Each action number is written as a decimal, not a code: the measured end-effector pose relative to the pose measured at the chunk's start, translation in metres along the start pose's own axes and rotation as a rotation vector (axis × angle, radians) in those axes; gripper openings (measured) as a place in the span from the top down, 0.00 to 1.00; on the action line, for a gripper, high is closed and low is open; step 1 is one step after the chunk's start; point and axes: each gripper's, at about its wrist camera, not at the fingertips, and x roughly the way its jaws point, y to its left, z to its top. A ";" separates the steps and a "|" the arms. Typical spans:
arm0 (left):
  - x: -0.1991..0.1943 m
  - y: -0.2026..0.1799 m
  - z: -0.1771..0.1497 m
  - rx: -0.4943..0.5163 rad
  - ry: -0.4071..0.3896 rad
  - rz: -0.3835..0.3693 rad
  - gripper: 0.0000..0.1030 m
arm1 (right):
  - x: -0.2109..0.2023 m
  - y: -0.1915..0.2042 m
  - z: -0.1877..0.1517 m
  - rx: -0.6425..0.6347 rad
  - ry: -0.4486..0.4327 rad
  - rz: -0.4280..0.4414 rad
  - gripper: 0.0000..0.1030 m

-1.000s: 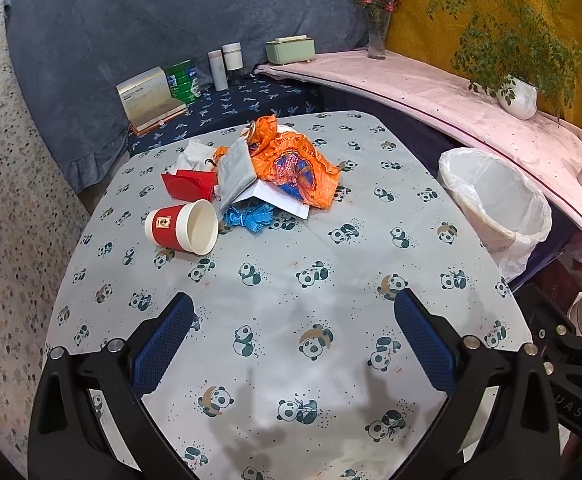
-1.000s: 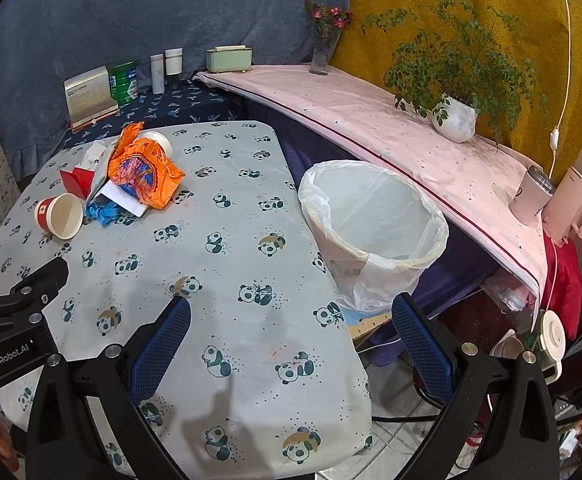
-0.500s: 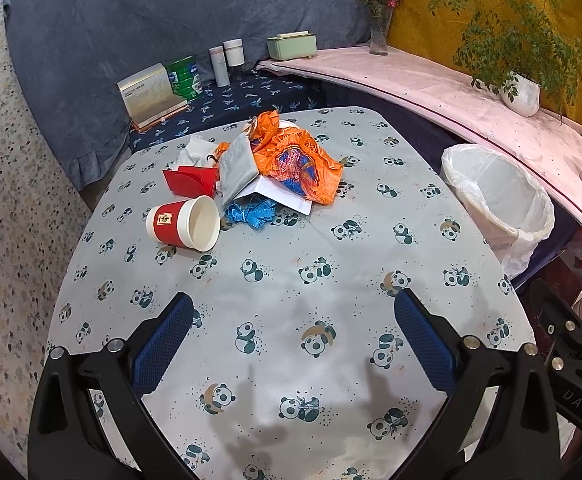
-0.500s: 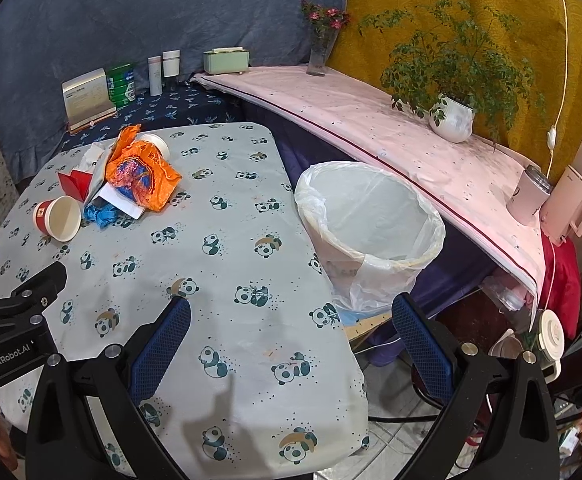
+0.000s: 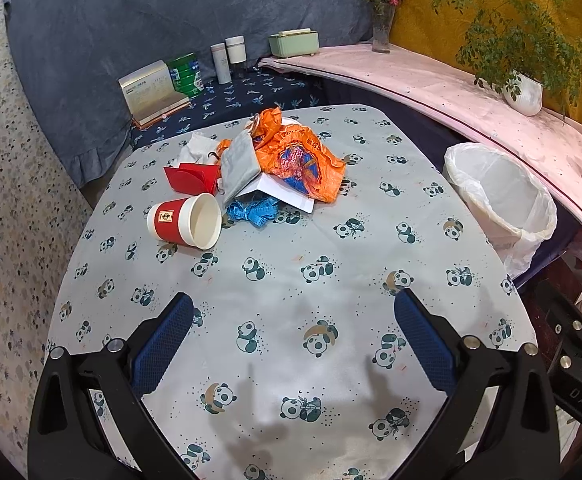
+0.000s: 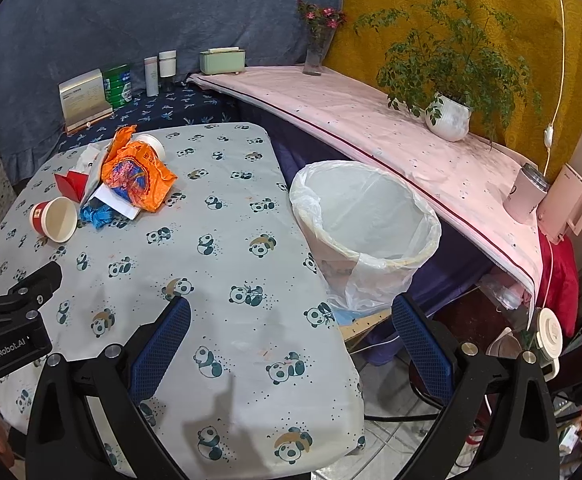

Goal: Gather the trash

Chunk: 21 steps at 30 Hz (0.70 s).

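Observation:
A heap of trash lies at the far left of the panda-print table [image 5: 291,292]: a red paper cup [image 5: 185,221] [image 6: 55,219] on its side, a red folded carton [image 5: 193,178], an orange plastic bag [image 5: 299,158] [image 6: 137,174], a grey pouch [image 5: 239,164], white paper [image 5: 283,194], crumpled tissue [image 5: 195,148] and blue ribbon [image 5: 253,213]. A white-lined bin [image 5: 499,200] [image 6: 365,224] stands off the table's right edge. My left gripper [image 5: 293,338] hovers open over the near table. My right gripper [image 6: 291,338] is open above the table's right edge, near the bin.
Behind the table a dark shelf holds a box [image 5: 151,92], a green can [image 5: 185,74], two bottles and a green tissue box [image 5: 293,43]. A pink-covered ledge [image 6: 371,120] carries a flower vase, a potted plant [image 6: 449,114], a cup and a kettle. Cables and clutter lie on the floor at right.
Both grippers drifted slightly; the trash heap and bin sit a little lower and nearer in view. Nothing was grasped or moved.

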 end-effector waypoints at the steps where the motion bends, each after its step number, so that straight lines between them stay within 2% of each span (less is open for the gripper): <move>1: 0.000 0.001 0.000 -0.003 0.002 -0.002 0.07 | 0.000 0.000 0.000 0.000 0.001 0.000 0.06; 15: 0.005 0.007 0.002 -0.019 0.017 -0.008 0.07 | 0.003 0.006 0.005 0.007 -0.001 -0.005 0.06; 21: 0.012 0.021 0.009 -0.041 0.023 -0.014 0.07 | 0.005 0.013 0.010 0.004 -0.005 -0.013 0.06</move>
